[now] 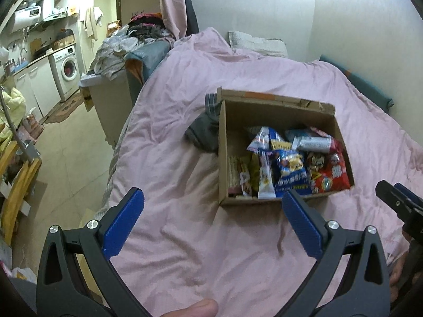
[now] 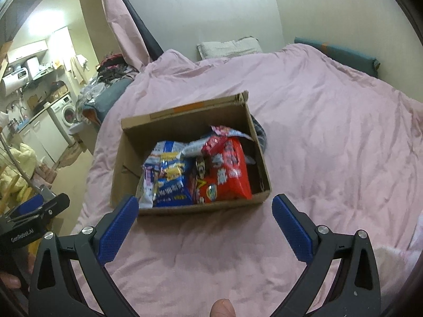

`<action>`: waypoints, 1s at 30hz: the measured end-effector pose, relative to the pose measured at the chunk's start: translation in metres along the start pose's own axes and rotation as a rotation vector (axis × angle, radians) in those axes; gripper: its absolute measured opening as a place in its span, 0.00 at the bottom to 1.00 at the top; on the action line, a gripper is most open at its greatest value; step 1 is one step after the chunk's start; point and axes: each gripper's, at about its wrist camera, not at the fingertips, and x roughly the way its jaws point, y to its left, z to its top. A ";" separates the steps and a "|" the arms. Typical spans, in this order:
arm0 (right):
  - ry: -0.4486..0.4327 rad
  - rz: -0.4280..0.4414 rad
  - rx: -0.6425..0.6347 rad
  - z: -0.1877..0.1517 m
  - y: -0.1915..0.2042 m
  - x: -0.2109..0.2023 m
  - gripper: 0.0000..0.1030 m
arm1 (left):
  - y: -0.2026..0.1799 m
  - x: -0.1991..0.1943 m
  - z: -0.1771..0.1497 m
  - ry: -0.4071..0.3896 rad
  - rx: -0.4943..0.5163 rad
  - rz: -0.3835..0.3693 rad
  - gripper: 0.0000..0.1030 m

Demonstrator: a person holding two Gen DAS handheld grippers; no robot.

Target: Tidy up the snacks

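Note:
An open cardboard box [image 1: 277, 111] sits on a pink bed cover, also in the right wrist view [image 2: 185, 116]. It holds several snack bags: a red bag [image 1: 330, 177] [image 2: 227, 174], a blue bag [image 1: 290, 174] [image 2: 171, 182] and a white packet [image 1: 265, 182]. My left gripper [image 1: 212, 198] is open and empty, above the bed just short of the box's near wall. My right gripper [image 2: 205, 203] is open and empty, also just short of the box. Each gripper shows at the edge of the other's view.
A dark grey garment [image 1: 205, 129] lies against the box's far side. A pillow [image 2: 227, 46] and a teal bolster [image 2: 338, 52] lie at the bed's head by the wall. Left of the bed are a laundry-piled cabinet [image 1: 119, 60], floor and a washing machine [image 1: 67, 67].

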 end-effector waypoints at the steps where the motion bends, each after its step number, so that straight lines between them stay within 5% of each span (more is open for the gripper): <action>1: 0.002 -0.008 -0.001 -0.002 0.001 0.001 1.00 | 0.000 0.000 -0.002 0.002 -0.002 -0.002 1.00; 30: 0.011 -0.071 -0.066 -0.011 0.018 0.018 1.00 | -0.006 0.004 -0.008 0.011 0.010 -0.005 1.00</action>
